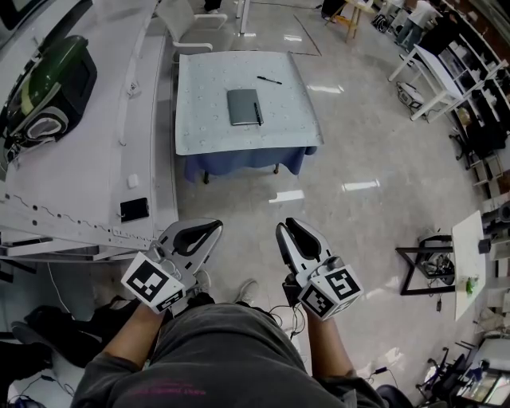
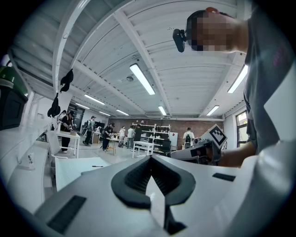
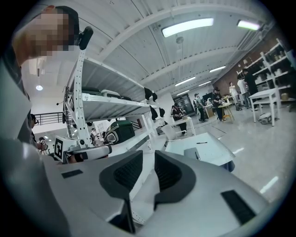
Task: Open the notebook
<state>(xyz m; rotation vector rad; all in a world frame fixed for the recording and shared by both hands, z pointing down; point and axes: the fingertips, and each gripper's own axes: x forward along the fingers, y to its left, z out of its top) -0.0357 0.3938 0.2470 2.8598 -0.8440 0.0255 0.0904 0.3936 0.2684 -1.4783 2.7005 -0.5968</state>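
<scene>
A closed grey notebook (image 1: 243, 107) lies in the middle of a small table (image 1: 199, 119) covered with a pale cloth, a dark pen (image 1: 257, 112) resting along its right edge. A second pen (image 1: 269, 80) lies on the cloth behind it. Both grippers hang near the person's waist, well short of the table. My left gripper (image 1: 216, 228) has its jaw tips together and nothing in them. My right gripper (image 1: 288, 227) stands with a narrow gap between its pads, empty. In the right gripper view the notebook (image 3: 189, 153) shows far off beyond the right gripper (image 3: 148, 156).
A white shelf rack (image 1: 96, 159) runs along the left, bearing a green and black device (image 1: 49, 84) and a phone (image 1: 134, 209). A white chair (image 1: 188, 22) stands beyond the table. A black stand (image 1: 426, 263) is on the shiny floor at right. People work in the background.
</scene>
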